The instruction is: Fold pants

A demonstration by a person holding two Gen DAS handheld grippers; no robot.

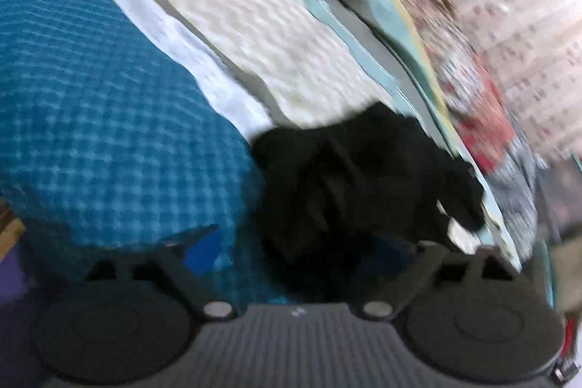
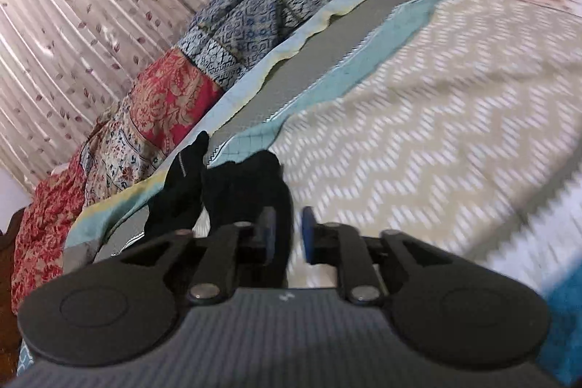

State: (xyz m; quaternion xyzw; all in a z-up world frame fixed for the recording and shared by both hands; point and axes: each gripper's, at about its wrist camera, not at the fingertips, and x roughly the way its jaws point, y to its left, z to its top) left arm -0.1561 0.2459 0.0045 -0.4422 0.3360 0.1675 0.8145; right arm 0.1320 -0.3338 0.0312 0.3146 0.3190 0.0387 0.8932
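1. flagging risk: black pants [image 1: 356, 184] sit crumpled in a heap on the bed, near edge of the cream zigzag blanket [image 1: 254, 35], not laid flat.
2. left gripper [image 1: 302, 242] spread wide, released, heap just ahead; a blind pinch could bunch several layers.
3. right gripper [image 2: 287, 235] partly parted, nothing clamped; pants just left of its pads, may snag them.
4. views are blurred, waistband can't be made out.

Bed [image 2: 320, 68] w/ zigzag cream cover [image 2: 436, 119]; black pants [image 1: 356, 184] bunched on it.
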